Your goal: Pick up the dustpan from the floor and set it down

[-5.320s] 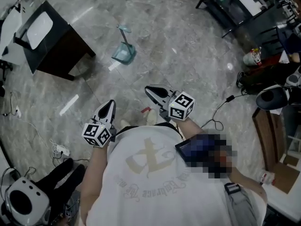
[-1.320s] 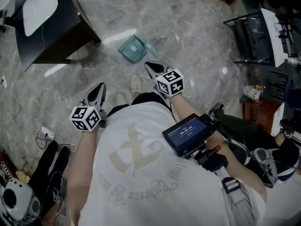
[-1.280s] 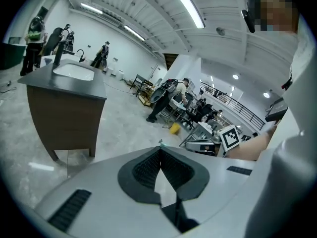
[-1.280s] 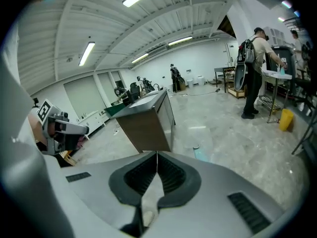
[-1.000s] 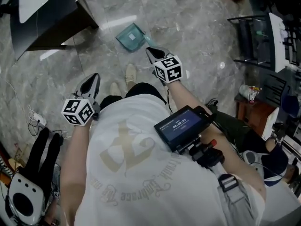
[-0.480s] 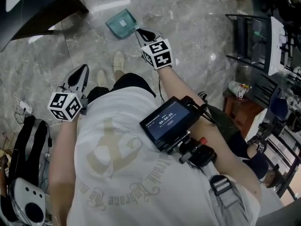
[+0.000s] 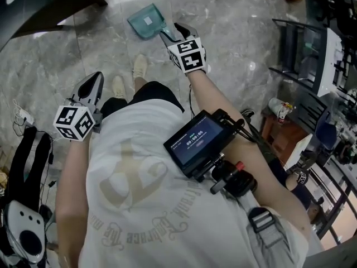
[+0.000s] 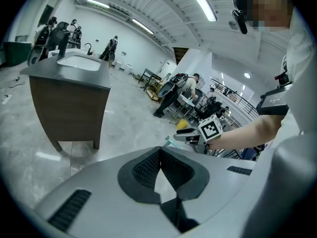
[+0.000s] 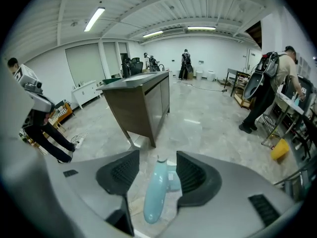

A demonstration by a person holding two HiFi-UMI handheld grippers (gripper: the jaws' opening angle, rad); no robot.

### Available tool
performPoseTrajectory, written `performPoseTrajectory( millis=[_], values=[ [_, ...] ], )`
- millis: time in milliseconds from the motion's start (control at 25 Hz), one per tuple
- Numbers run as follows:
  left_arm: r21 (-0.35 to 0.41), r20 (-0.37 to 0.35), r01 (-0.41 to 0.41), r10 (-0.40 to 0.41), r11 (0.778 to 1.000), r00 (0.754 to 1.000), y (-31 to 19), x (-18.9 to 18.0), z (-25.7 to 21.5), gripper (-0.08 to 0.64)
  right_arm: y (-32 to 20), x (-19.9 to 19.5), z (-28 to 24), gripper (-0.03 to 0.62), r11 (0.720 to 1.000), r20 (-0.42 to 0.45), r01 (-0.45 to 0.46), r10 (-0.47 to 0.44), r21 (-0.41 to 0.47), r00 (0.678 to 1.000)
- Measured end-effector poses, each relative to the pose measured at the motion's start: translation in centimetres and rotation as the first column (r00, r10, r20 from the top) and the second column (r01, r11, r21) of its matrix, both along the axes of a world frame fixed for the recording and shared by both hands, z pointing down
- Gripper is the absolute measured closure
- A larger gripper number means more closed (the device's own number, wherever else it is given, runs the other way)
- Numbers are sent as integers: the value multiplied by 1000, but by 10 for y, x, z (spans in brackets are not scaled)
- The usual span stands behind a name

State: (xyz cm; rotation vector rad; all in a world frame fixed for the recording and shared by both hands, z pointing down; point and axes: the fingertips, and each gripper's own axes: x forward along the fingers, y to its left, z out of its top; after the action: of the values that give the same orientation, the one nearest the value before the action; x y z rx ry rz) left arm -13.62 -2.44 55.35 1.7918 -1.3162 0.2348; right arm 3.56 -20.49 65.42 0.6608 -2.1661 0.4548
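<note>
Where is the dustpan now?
In the head view the dustpan lies on the floor at the top, left of centre; its handle sits between the jaws of the right gripper, which have just been opening.

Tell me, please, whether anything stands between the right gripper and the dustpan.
Nothing visible does. The right gripper has just been opening its jaws, and the pale blue handle of the dustpan lies in the gap between them, neither pad pressing it.

Dustpan (image 7: 146,21): teal, lying on the marble floor (image 7: 234,32), handle pointing toward the person.
Right gripper (image 7: 179,30): at the handle; its fingers have just been opening, with the handle end between them.
Left gripper (image 7: 95,82): well apart from the dustpan, near the shoes (image 7: 139,66).
</note>
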Motion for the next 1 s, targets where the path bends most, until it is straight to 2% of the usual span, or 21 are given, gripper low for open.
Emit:
performPoseTrajectory(
  millis=[200, 720, 840, 920, 1000],
  values=[
    [-9, -2, 17, -17, 1000, 1000, 8, 6, -6, 549, 6, 5, 19, 316, 997, -48, 5, -8, -73, 999],
    [-9, 29, 103, -103, 995, 994, 29, 4, -22, 549, 15, 10, 50, 310, 986, -124, 18, -39, -166, 992],
    [3, 12, 132, -132, 991, 991, 36, 8, -27, 549, 16, 11, 54, 316, 989, -176, 32, -58, -146, 983],
    [3, 5, 152, -152, 988, 988, 41, 9, -28, 549, 17, 13, 56, 361, 990, -204, 36, -65, -140, 977],
    [1, 1, 169, -169, 986, 986, 43, 8, -28, 549, 18, 13, 60, 374, 987, -216, 40, -73, -154, 974]
  ],
)
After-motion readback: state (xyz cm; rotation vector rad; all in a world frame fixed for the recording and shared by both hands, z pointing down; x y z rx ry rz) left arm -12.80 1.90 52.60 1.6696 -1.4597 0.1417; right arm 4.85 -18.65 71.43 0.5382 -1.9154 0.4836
